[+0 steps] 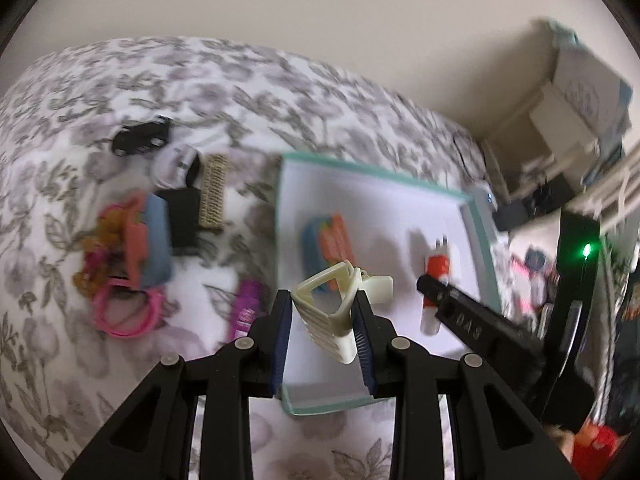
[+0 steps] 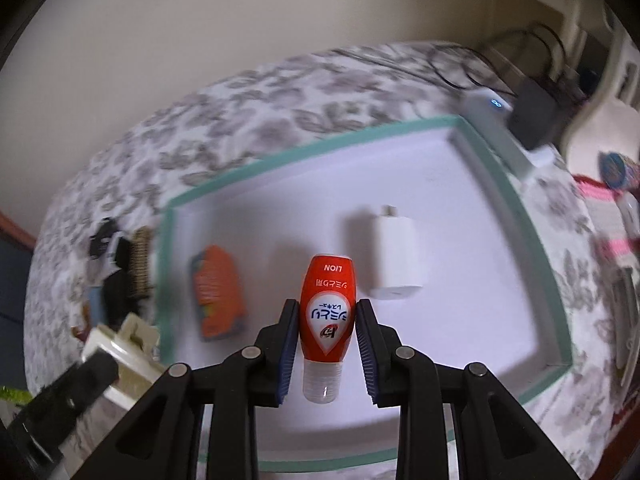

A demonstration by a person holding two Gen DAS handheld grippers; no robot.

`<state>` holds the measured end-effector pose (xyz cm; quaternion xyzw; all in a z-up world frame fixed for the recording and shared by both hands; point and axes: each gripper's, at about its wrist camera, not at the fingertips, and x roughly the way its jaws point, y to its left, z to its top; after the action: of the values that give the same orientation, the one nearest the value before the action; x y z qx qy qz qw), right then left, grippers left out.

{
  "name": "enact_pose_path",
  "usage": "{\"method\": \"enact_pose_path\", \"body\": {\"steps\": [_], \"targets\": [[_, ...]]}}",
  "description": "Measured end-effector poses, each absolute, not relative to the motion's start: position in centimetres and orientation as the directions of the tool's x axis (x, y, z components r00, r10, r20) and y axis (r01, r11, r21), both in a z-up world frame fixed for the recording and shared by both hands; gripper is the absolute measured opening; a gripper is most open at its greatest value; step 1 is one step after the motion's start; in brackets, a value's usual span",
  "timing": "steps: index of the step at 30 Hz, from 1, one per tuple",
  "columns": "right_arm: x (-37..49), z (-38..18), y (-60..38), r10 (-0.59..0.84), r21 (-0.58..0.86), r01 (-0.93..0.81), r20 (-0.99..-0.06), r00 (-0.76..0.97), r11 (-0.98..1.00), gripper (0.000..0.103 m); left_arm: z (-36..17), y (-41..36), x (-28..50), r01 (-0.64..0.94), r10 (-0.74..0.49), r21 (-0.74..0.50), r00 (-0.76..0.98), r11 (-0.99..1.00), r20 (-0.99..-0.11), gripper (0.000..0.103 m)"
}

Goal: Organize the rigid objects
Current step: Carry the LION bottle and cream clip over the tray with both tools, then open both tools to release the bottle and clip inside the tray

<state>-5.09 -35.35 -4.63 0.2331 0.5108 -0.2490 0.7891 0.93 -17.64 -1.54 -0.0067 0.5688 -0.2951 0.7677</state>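
Observation:
My left gripper (image 1: 322, 296) is shut on a cream hair claw clip (image 1: 332, 312), held over the near left part of a white tray with a teal rim (image 1: 360, 166). My right gripper (image 2: 327, 304) is shut on a red-orange bottle (image 2: 328, 300) with a clear cap, above the tray's rim (image 2: 320, 144) and floor. A white charger (image 2: 394, 260) and an orange pack (image 2: 218, 292) lie in the tray. In the left wrist view, the bottle (image 1: 438, 266) and one of the right gripper's fingers (image 1: 452, 308) show at right. The clip (image 2: 120, 348) appears low left in the right wrist view.
The tray lies on a floral bedspread (image 1: 80, 360). Left of it lie a black toy car (image 1: 142, 138), a bristle brush (image 1: 214, 190), pink rings (image 1: 128, 316), a purple item (image 1: 248, 308) and blue and orange pieces. A power bank (image 2: 496, 108) with cables sits past the tray's far right corner.

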Motion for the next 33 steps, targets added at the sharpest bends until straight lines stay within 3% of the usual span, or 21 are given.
{"method": "enact_pose_path", "body": {"steps": [13, 28, 30, 32, 33], "targets": [[-5.9, -6.8, -36.6, -0.137, 0.091, 0.66, -0.948, 0.287, 0.746, 0.031, -5.6, -21.0, -0.1, 0.507, -0.352, -0.254, 0.106, 0.823, -0.93, 0.032], [-5.4, -7.3, -36.3, -0.145, 0.063, 0.651, -0.955, 0.261, 0.757, 0.031, -5.8, -21.4, 0.2, 0.51, -0.356, -0.256, 0.109, 0.822, -0.928, 0.032], [-5.3, -7.1, -36.4, -0.147, 0.062, 0.654, -0.954, 0.26, 0.754, 0.031, -5.8, -21.4, 0.3, 0.505, -0.37, -0.274, 0.097, 0.818, -0.924, 0.039], [-5.3, -6.9, -36.4, -0.149, 0.063, 0.656, -0.953, 0.263, 0.752, 0.031, -5.6, -21.2, 0.4, 0.497, -0.383, -0.292, 0.091, 0.818, -0.919, 0.06], [-5.4, -6.6, -36.5, -0.149, 0.07, 0.659, -0.951, 0.27, 0.749, 0.031, -5.5, -21.2, 0.4, 0.495, -0.381, -0.288, 0.098, 0.82, -0.919, 0.061]]}}
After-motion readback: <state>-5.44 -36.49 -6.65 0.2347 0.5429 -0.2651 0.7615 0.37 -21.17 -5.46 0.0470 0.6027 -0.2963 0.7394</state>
